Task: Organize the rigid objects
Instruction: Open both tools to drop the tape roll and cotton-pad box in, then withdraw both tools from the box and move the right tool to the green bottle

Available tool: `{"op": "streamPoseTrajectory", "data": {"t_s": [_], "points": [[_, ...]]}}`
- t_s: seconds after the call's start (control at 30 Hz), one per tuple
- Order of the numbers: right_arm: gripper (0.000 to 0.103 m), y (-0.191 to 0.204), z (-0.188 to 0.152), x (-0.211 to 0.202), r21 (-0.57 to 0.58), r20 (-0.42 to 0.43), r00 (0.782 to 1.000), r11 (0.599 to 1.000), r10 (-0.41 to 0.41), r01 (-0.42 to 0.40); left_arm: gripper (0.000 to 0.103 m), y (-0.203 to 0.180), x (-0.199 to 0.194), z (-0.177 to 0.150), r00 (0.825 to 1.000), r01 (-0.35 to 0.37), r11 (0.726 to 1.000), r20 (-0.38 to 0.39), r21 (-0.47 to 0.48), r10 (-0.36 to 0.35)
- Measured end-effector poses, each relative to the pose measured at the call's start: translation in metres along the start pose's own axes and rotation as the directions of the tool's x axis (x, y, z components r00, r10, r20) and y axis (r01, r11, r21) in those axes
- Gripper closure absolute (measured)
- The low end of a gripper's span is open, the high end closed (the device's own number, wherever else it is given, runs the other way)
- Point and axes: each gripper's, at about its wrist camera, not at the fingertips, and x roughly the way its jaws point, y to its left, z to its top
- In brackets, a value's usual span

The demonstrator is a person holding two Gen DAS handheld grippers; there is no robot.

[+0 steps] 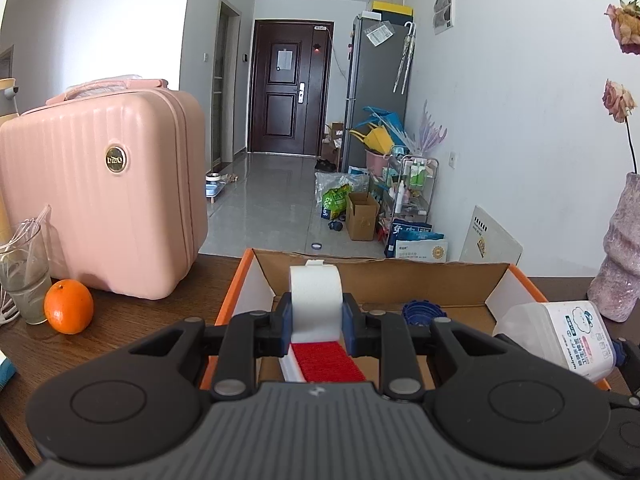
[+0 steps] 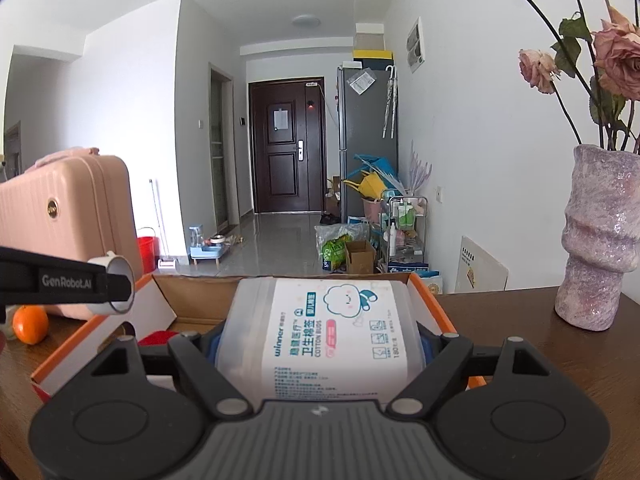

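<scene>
My left gripper [image 1: 316, 322] is shut on a white brush with red bristles [image 1: 316, 304] and holds it over the open cardboard box [image 1: 384, 276] with orange outer walls. A blue ridged lid [image 1: 423, 312] lies inside the box. My right gripper [image 2: 320, 344] is shut on a clear cotton bud box with a white label [image 2: 336, 328], held over the box's right side [image 2: 432, 308]; the cotton bud box also shows in the left wrist view [image 1: 560, 336]. The left gripper with the white brush end [image 2: 114, 280] shows at the left of the right wrist view.
A pink suitcase [image 1: 100, 192] stands on the brown table [image 1: 132, 320] at left, with an orange [image 1: 69, 306] and a glass with straws [image 1: 24, 272] beside it. A pink vase with dried roses [image 2: 596, 240] stands at right. Beyond the table is a cluttered hallway.
</scene>
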Motion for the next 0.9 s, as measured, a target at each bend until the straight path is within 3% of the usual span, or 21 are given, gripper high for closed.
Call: {"op": "streamPoseTrajectory", "data": {"t_s": [0.17, 0.2, 0.23, 0.27, 0.3, 0.33, 0.37, 0.9], "points": [[0.021, -0.003, 0.0, 0.004, 0.002, -0.027, 1.0, 1.0, 0.0, 0.0, 0.079, 0.001, 0.004, 0.001, 1.0, -0.002, 1.0, -0.01, 0.004, 0.002], [0.021, -0.005, 0.0, 0.006, 0.009, -0.041, 0.999, 1.0, 0.003, -0.002, 0.074, 0.002, 0.004, 0.001, 1.0, 0.008, 1.0, -0.022, 0.009, -0.008], [0.021, -0.007, -0.001, 0.008, 0.019, -0.056, 0.998, 1.0, 0.003, -0.002, 0.067, 0.003, 0.005, 0.0, 0.999, 0.013, 1.0, -0.034, 0.011, -0.012], [0.018, -0.008, -0.004, 0.008, 0.029, -0.068, 0.998, 1.0, 0.0, 0.002, 0.045, 0.004, 0.006, -0.001, 0.999, 0.011, 1.0, -0.034, 0.013, -0.011], [0.008, -0.01, -0.005, 0.01, 0.033, -0.077, 0.997, 0.999, -0.005, 0.008, 0.022, 0.005, 0.005, -0.002, 1.0, -0.004, 1.0, -0.022, 0.02, 0.004], [0.001, -0.011, -0.006, 0.01, 0.031, -0.078, 0.997, 0.999, -0.012, 0.014, 0.011, 0.005, 0.004, -0.003, 0.999, -0.032, 0.999, -0.01, 0.028, 0.032], [0.0, -0.011, -0.007, 0.01, 0.025, -0.078, 0.997, 0.999, -0.019, 0.021, 0.0, 0.005, 0.002, -0.004, 0.998, -0.058, 0.998, 0.003, 0.032, 0.058], [0.0, -0.012, -0.011, -0.016, 0.017, -0.031, 0.999, 1.0, -0.01, 0.011, 0.0, 0.019, -0.021, -0.012, 0.998, -0.058, 0.998, 0.02, 0.016, 0.058]]}}
